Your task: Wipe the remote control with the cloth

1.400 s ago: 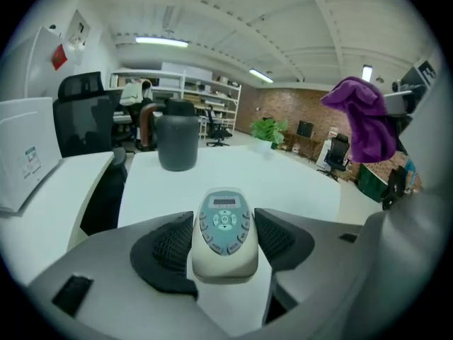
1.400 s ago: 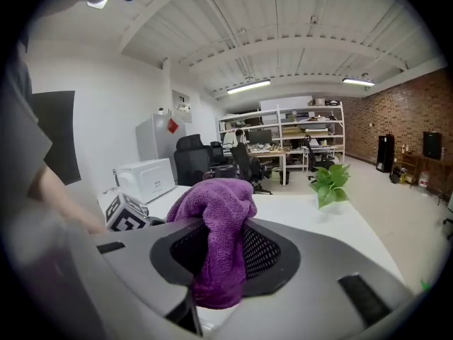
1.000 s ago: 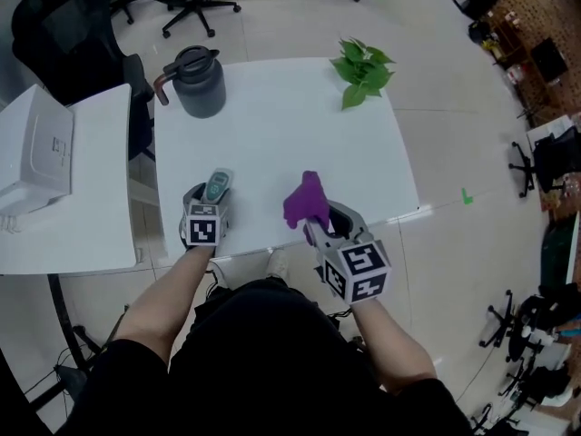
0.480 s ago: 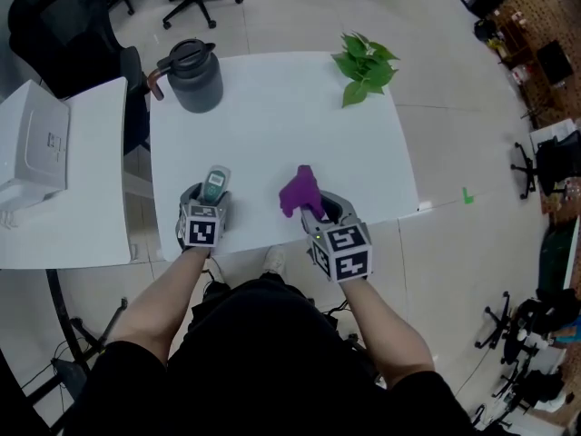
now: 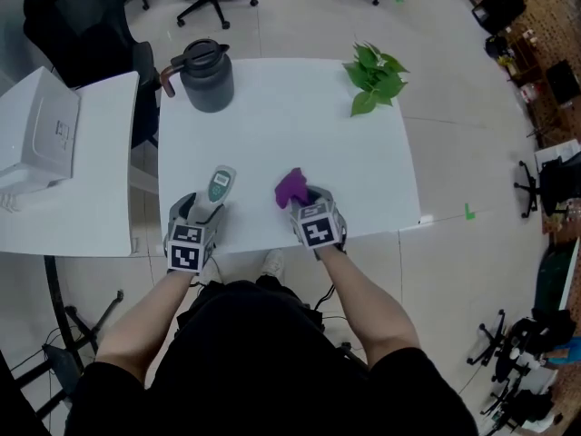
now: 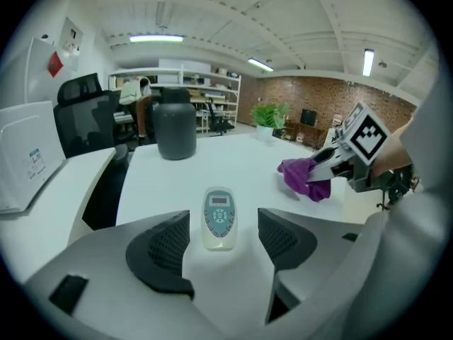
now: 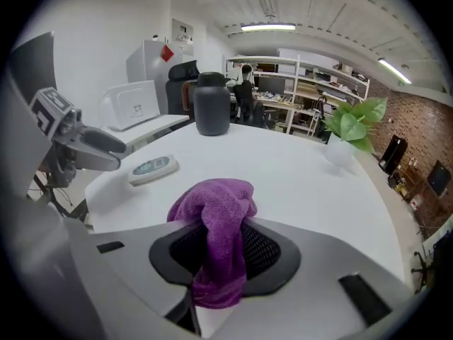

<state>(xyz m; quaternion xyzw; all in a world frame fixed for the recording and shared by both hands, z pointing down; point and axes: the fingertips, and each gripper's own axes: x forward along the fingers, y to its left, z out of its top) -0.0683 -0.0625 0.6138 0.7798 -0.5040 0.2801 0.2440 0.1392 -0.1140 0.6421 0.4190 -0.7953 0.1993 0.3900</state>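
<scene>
We hold the left gripper (image 5: 201, 213) at the near-left edge of the white table (image 5: 300, 125), jaws wide apart & just been opening. The remote control (image 6: 219, 217) lies flat, buttons up, w/ its near end btwn the pads, touching neither. Our right gripper (image 7: 225, 250) sits at the near edge, just to the right, clamped on the purple cloth (image 7: 212, 204). Its jaws have just eased a bit wider, yet the pads press on the fabric, which bunches up in front of the tips w/ a tail hanging down behind them. Cloth & remote are near each other but apart. Containers: a dark grey jug (image 5: 207, 75) stands upright at the far-left corner, lid on, handle to the left, so we can't tell what's in it. Near the far-right corner a small white pot (image 7: 340, 153) holds a green leafy plant (image 5: 374, 73). Left of our table stands a 2nd white table (image 5: 82, 216) w/ a white boxy device (image 5: 41, 139) on it.
</scene>
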